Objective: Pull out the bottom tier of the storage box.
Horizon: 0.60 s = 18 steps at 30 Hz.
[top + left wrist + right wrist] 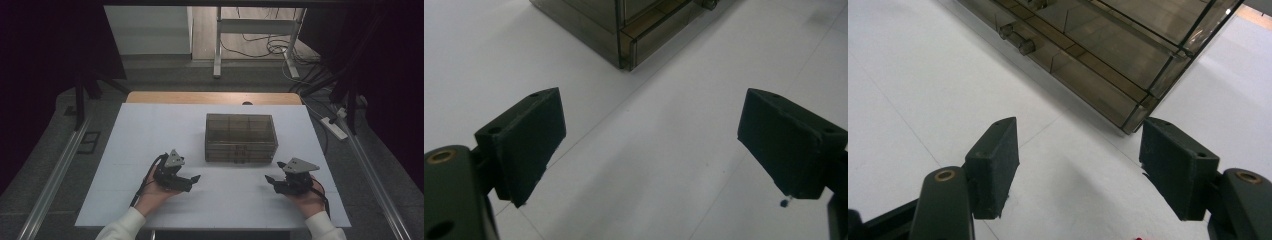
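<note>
1. Nothing looks started: the left gripper (189, 180) and the right gripper (276, 181) both hover low over the desk (150, 130) on the person's side, each with its jaws spread wide and nothing between them.
2. The box (240, 137) stands near the middle of the desk, between the two grippers and a little farther from the person; neither gripper touches it.
3. Judging by this, all the handling of the box is left to do: reaching in, taking hold of a knob or a side, and whatever follows.
4. The box is a smoky, see-through plastic case with straight walls and a flat top, divided inside into compartments.
5. In the right gripper view its front (1083, 55) shows small clear knobs (1018, 39), which suggests drawers; they look pushed in.
6. In the left gripper view one lower corner of the box (624, 35) sits ahead of the jaws, with what looks like a drawer edge.
7. The compartments look empty, though the tinted walls make this uncertain.
</note>
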### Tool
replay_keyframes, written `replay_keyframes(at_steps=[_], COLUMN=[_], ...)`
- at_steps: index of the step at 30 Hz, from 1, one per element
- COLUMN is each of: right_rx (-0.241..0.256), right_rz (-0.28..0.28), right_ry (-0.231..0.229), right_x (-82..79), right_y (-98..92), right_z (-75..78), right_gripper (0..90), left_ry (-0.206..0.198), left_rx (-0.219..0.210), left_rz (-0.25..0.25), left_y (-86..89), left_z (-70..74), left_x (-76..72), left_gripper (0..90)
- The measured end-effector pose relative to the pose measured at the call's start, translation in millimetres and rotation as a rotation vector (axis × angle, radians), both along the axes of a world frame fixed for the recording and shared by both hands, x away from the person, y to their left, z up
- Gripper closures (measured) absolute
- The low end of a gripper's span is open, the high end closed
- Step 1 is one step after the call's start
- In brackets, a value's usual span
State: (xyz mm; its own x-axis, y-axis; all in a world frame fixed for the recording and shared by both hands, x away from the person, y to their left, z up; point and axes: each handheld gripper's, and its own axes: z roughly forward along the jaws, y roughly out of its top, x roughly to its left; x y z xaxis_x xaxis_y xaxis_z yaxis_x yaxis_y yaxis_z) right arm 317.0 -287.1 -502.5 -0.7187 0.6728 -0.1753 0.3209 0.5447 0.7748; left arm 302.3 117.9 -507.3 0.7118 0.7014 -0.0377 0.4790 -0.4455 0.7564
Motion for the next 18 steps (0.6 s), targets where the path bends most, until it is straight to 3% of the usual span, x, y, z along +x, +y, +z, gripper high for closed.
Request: replay_keyframes(at_steps=[18], right_rx=[0.002], right_rz=[-0.012], right_ry=[0.013], right_x=[10.0], right_y=[-1.2], right_z=[-4.6], right_gripper=[32.5], left_ry=[0.008], left_rx=[0.033], left_rz=[-0.01], left_y=[-20.2], left_z=[-5.3], left_x=[12.0], left_gripper=[13.7])
